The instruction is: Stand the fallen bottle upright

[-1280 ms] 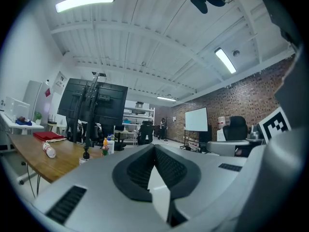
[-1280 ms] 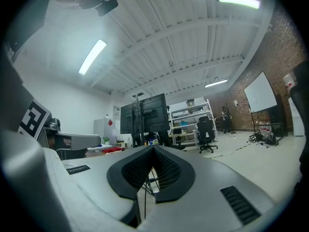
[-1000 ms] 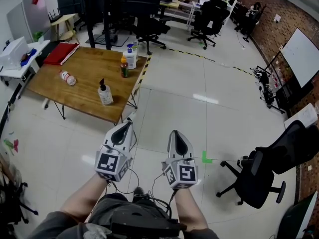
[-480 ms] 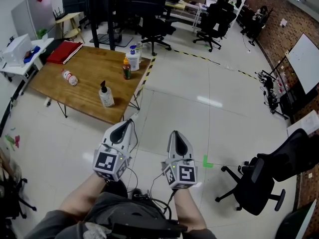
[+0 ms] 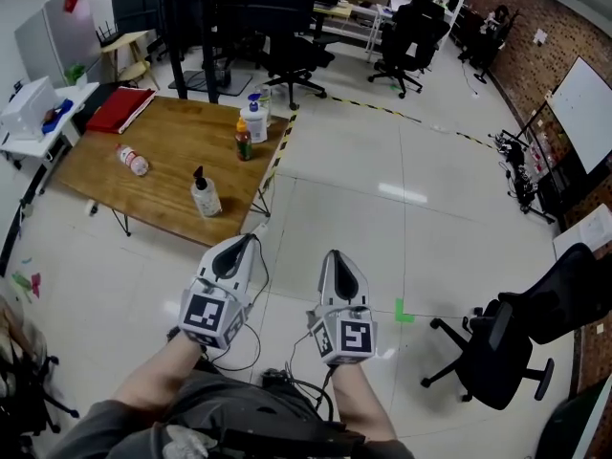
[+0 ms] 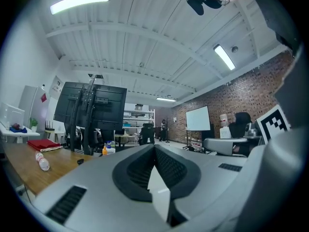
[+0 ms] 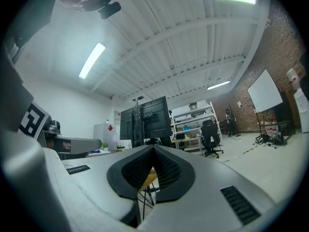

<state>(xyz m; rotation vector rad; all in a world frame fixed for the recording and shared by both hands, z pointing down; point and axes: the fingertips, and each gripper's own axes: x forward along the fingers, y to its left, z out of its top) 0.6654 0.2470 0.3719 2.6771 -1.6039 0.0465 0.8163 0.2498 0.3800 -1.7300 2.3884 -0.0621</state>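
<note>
Both tongs sit low in the centre of the head view, side by side above the pale tiled floor [image 5: 382,228]. The left tongs [image 5: 246,241] and the right tongs [image 5: 334,256] each have their jaws pressed together, with nothing between them.

Well apart from them, in the upper left of the frame, stands a wooden bench [image 5: 167,142]. The fallen bottle [image 5: 132,161] lies on its side on the left part of the bench. A pump bottle [image 5: 204,194] stands upright near the bench's lower edge. At its upper right corner an orange-topped bottle [image 5: 243,140] stands just beside a larger white pump bottle [image 5: 254,118]. A red folder [image 5: 119,109] lies at the upper left corner.

Yellow-and-black tape [image 5: 382,111] runs across the floor toward the right. A green mark [image 5: 403,312] lies near the right tongs, and a black office chair [image 5: 516,342] fills the lower right. A brick wall [image 5: 516,55] with a whiteboard [image 5: 583,113] lines the right edge.
</note>
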